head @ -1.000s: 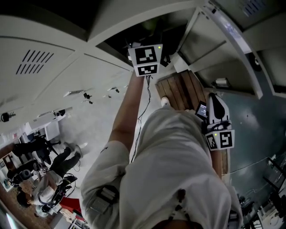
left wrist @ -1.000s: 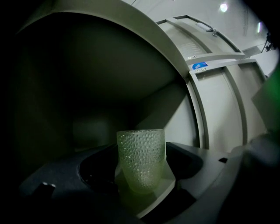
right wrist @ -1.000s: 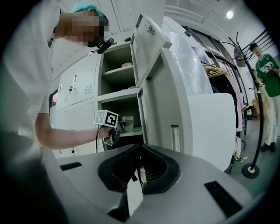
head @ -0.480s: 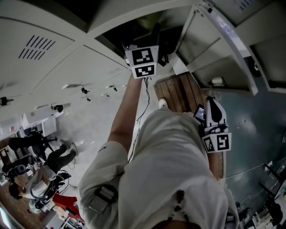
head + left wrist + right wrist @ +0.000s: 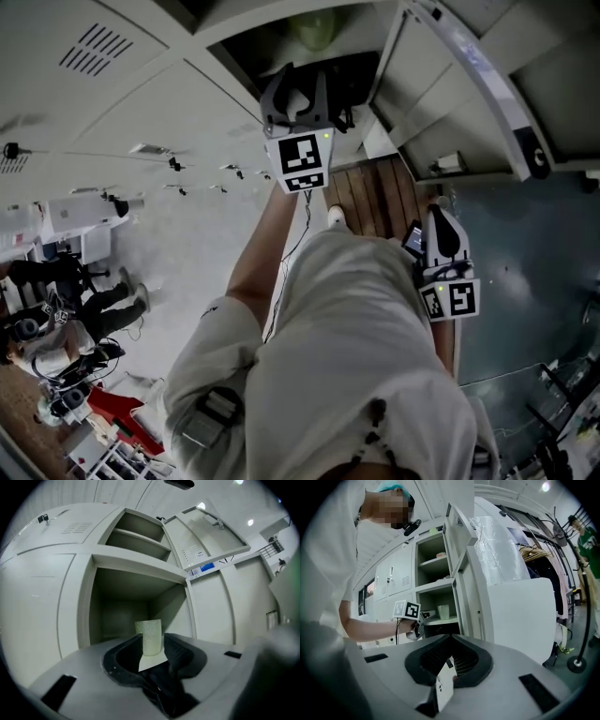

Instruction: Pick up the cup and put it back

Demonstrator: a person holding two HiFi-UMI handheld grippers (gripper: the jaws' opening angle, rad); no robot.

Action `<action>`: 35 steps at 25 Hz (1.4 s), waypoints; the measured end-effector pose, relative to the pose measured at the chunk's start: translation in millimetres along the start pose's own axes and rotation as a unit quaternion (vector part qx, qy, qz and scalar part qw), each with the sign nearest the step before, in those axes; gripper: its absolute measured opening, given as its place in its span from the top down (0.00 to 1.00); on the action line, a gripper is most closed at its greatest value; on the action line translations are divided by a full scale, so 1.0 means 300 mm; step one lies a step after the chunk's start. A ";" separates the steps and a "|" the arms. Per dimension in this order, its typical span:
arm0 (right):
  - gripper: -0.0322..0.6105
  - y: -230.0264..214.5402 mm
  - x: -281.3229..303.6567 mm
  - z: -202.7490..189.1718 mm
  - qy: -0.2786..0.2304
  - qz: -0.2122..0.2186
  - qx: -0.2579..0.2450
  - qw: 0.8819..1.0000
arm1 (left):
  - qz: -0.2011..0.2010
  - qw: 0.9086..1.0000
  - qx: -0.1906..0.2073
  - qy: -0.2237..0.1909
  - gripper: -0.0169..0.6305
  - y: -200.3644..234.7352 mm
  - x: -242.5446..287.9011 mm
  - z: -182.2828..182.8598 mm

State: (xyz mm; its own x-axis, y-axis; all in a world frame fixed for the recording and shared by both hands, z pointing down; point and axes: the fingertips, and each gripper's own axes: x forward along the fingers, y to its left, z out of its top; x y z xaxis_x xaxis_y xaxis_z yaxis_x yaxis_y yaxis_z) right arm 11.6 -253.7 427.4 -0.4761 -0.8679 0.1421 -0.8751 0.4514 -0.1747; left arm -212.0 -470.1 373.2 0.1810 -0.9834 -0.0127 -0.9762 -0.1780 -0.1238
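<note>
A bank of smooth, pale sheet-metal lockers (image 5: 42, 597) with slotted vents fills most of the left gripper view. One boxy compartment (image 5: 119, 616) stands open, and its flat door (image 5: 518, 616) is swung out to the right. In the head view, a platform of brown wooden slats (image 5: 380, 192) lies at the foot of the lockers. The left gripper (image 5: 302, 82) has a grey shell, dark ribbed fingers (image 5: 180, 651) and a black-and-white marker cube (image 5: 302, 164). It is held level just outside the open compartment. Its jaws have just been closing and now stand a narrow gap apart, with nothing gripped between them. The right gripper (image 5: 451, 641) is low at the person's side, its dark ribbed jaws brought together at the tips and empty. The cup (image 5: 150, 634) is a small upright cylinder, pale greenish with a dimpled surface. It stands on the compartment floor, apart from both grippers, and only lines up with the left gap. Its base is hidden behind the left jaws, and in the head view it is no more than a dim, pale blur in the shadowed compartment.
</note>
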 end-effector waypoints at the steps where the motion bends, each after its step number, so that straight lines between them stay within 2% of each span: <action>1: 0.91 -0.002 -0.011 -0.001 -0.001 0.005 -0.001 1.000 | 0.002 1.000 0.001 -0.002 0.79 -0.011 -0.026 0.007; 4: 0.91 -0.013 -0.049 0.003 -0.006 0.021 -0.004 1.000 | 0.013 1.000 0.004 -0.007 0.90 -0.042 -0.107 0.028; 8: 0.91 -0.035 -0.113 0.011 -0.009 0.043 -0.005 0.999 | 0.020 1.000 -0.007 -0.003 0.92 -0.099 -0.214 0.050; 13: 0.91 -0.090 -0.271 -0.001 -0.014 0.058 -0.005 0.998 | 0.013 1.000 -0.016 0.000 0.94 -0.262 -0.390 0.064; 19: 0.91 -0.162 -0.462 -0.028 -0.016 0.076 0.034 0.996 | 0.025 0.999 -0.048 -0.005 0.95 -0.457 -0.647 0.062; 23: 0.91 -0.210 -0.556 -0.089 0.024 0.068 0.034 0.997 | 0.040 0.998 -0.047 0.023 0.96 -0.573 -0.843 0.030; 26: 0.91 -0.227 -0.599 -0.163 0.064 0.064 0.066 0.994 | 0.055 0.996 -0.046 0.046 0.96 -0.646 -0.987 -0.022; 29: 0.91 -0.182 -0.617 -0.207 0.085 0.099 0.087 0.988 | 0.081 0.993 -0.052 0.069 0.96 -0.678 -1.133 -0.053; 35: 0.91 -0.011 -0.654 -0.231 0.081 0.175 0.073 0.978 | 0.124 0.988 -0.042 0.085 0.96 -0.664 -1.384 -0.053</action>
State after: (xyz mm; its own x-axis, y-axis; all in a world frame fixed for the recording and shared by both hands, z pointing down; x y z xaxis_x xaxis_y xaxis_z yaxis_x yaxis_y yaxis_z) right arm 101.8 -70.3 467.5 -0.7628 -0.6155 0.1982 -0.6390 0.6706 -0.3768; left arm -94.6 -26.9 418.9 -0.0814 -0.9876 0.1344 -0.9957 0.0747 -0.0545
